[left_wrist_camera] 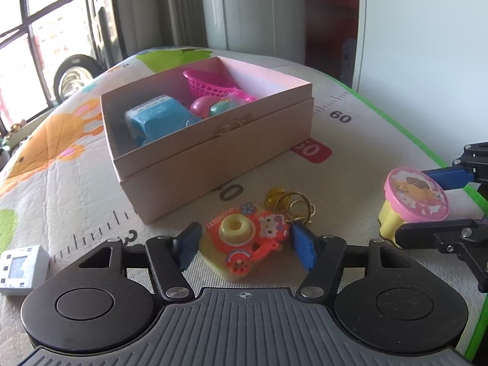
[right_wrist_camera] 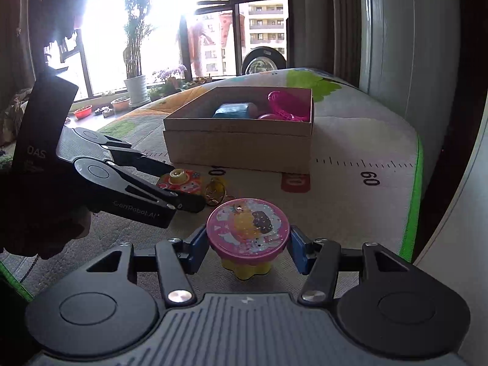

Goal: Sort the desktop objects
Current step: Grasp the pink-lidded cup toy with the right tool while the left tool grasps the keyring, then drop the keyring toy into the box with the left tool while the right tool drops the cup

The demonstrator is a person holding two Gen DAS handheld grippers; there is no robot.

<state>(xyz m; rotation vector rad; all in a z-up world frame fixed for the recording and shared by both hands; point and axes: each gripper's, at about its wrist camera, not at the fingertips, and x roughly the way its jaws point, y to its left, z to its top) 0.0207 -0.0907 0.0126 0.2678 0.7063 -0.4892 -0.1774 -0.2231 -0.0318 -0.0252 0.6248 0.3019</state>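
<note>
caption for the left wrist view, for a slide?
Left gripper brackets an orange toy camera keychain on the play mat, pink box of sorted toys behind.

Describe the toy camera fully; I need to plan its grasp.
The toy camera looks plastic: an orange face on a pale yellow body, with a yellow ring lens, a cat sticker and a rainbow. A gold keyring hangs at its far right corner. It lies on the mat, face up, before the box, between the left gripper pads, the left one touching.
</note>
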